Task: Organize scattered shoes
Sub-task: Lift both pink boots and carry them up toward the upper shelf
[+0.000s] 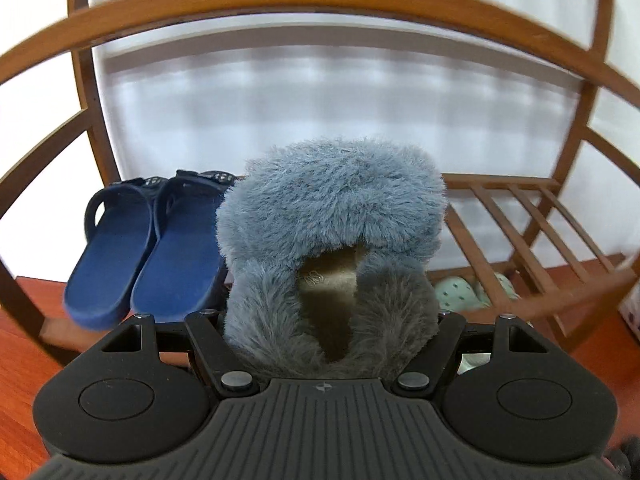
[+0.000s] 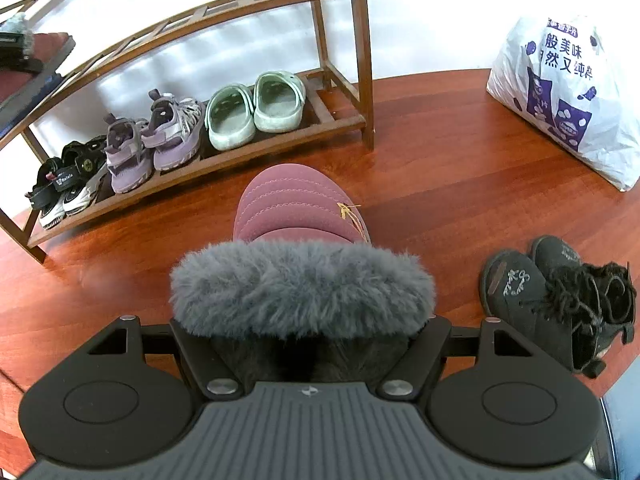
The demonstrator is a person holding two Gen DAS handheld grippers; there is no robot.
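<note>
Slipper, grey furry point(image 1: 332, 216), clamped in left gripper point(image 1: 332, 320) jaws at rack shelf point(image 1: 520, 216), beside blue slides point(image 1: 148, 248). Right gripper point(image 2: 304, 328) jaws grip pink slipper point(image 2: 300, 204) above floor point(image 2: 432, 184). Seat level, toe inward, alongside slides.

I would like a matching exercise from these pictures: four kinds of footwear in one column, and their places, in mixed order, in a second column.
Footwear:
1. navy slides
2. mint green clogs
3. black boots
4. pink fur-trimmed slipper

Places:
A. bottom shelf of the wooden shoe rack
B. held in the right gripper
C. upper slatted shelf, beside the grey furry slipper
D. on the floor, off the rack

Pairs: 1-C, 2-A, 3-D, 4-B
</note>
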